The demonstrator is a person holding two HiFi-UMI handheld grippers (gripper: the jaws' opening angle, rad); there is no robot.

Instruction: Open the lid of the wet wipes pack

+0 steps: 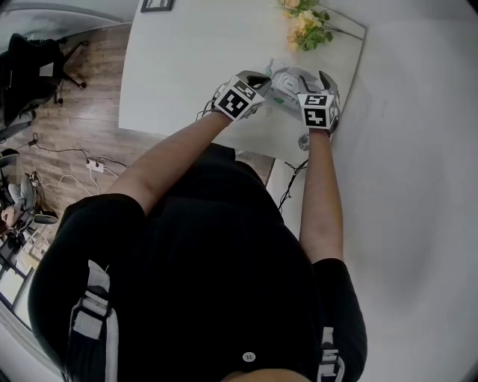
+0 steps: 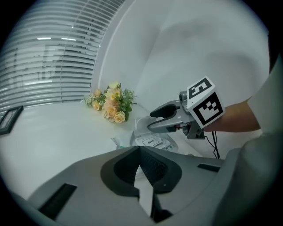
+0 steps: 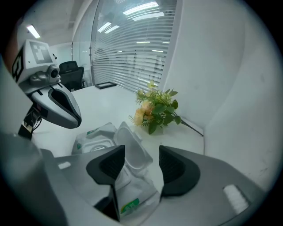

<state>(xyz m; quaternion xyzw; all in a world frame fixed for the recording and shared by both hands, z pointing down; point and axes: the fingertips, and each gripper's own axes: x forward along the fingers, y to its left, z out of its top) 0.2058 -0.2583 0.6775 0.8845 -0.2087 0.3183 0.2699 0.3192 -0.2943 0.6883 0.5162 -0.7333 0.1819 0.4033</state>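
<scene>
The wet wipes pack [image 1: 284, 88] lies near the right front corner of the white table [image 1: 187, 60]. Its white flip lid [image 3: 131, 149] stands up, off the opening [image 3: 98, 142]. My right gripper [image 3: 141, 154] is open astride the raised lid, with a gap showing on the right pad's side; the lid's left side lies close by the other pad. My left gripper [image 2: 140, 149] hovers just left of the pack, tips together and nothing between them. In the left gripper view the pack [image 2: 152, 141] shows beyond the jaws, under the right gripper [image 2: 153, 119].
A bunch of artificial flowers [image 1: 306, 26] lies at the table's far right corner against the wall. A small picture frame [image 1: 157, 5] sits at the far edge. An office chair [image 1: 30, 67] and cables [image 1: 89, 164] are on the wooden floor to the left.
</scene>
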